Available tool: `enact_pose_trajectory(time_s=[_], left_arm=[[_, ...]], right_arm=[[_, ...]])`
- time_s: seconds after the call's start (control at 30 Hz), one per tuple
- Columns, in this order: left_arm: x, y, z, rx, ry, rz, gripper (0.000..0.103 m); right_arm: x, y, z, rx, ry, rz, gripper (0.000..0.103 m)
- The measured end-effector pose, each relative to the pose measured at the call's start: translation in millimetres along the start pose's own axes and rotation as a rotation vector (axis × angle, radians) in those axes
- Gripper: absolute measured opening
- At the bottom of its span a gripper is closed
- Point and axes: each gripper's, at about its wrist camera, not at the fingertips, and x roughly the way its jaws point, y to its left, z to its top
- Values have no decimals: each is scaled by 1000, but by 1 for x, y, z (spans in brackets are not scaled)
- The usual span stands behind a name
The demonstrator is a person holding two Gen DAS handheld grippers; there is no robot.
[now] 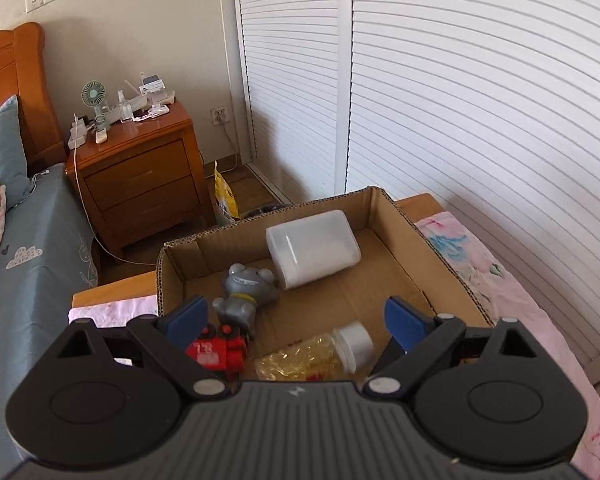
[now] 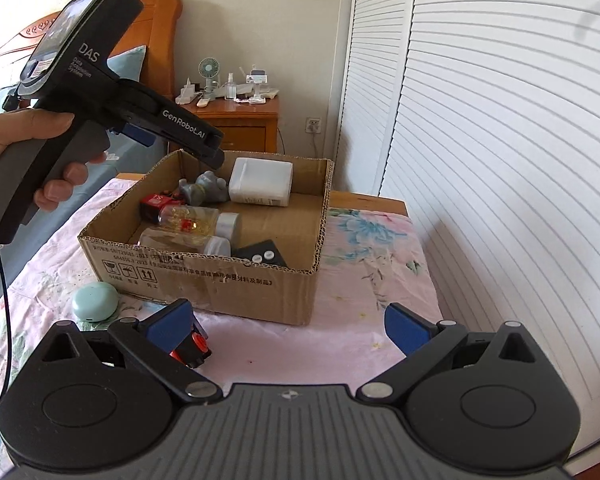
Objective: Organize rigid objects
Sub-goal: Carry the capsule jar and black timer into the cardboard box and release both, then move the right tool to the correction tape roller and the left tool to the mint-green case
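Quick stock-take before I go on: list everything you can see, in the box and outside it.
cardboard box: 1, brown, on pink floral cloth
white container: 1, on its side, box's far end
grey bear figure: 1, in box
red toy: 1, in box
clear bottles: 2, white caps, in box
black remote: 1, near corner
mint case: 1, outside box
orange-red toy: 1, outside box
left gripper: open, over box
right gripper: open
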Motion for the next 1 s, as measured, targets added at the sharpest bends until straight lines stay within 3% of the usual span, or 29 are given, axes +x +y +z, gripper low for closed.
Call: enact_pose_trajectory(time_s=[0.5, 0.63, 0.8, 1.0], left_arm=[[-56, 17, -57, -2, 6, 20, 100], [-67, 21, -78, -33, 7, 15, 101], [-77, 25, -109, -74, 17, 21, 101], [-89, 32, -143, -98, 10, 36, 101]], right_arm=[[7, 17, -20, -94, 44, 76, 103], [8, 24, -35, -113, 64, 143, 103], [12, 35, -60, -154, 109, 296, 103], [19, 61, -90, -279, 178, 345, 103]])
